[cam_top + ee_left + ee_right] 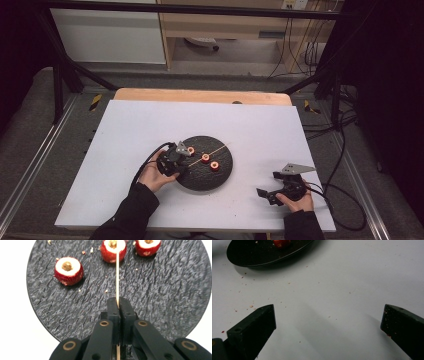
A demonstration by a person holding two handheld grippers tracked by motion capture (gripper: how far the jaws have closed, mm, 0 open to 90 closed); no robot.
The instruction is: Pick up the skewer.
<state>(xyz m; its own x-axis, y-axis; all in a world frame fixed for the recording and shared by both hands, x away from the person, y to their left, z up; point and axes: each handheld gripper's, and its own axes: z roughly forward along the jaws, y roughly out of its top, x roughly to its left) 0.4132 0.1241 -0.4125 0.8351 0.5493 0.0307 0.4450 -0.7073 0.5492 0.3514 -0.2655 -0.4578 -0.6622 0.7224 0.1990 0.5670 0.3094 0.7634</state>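
A round black slate plate point(222, 175) lies in the middle of the white table and carries three cored red fruit pieces point(205, 158). In the left gripper view they stand at the left point(68, 271), the top middle point(110, 252) and the top right point(148, 246). My left gripper point(176, 156) point(118, 300) rests over the plate's left edge, shut on a thin wooden skewer point(117, 277) that points across the middle piece. My right gripper point(267, 185) point(328, 317) hovers low over bare table right of the plate, open, with nothing between its jaws.
Crumbs are scattered on the plate point(162, 290) and on the white table top point(332, 277). The plate's rim point(249, 257) lies at the upper left of the right gripper view. Black frame bars and cables flank the table.
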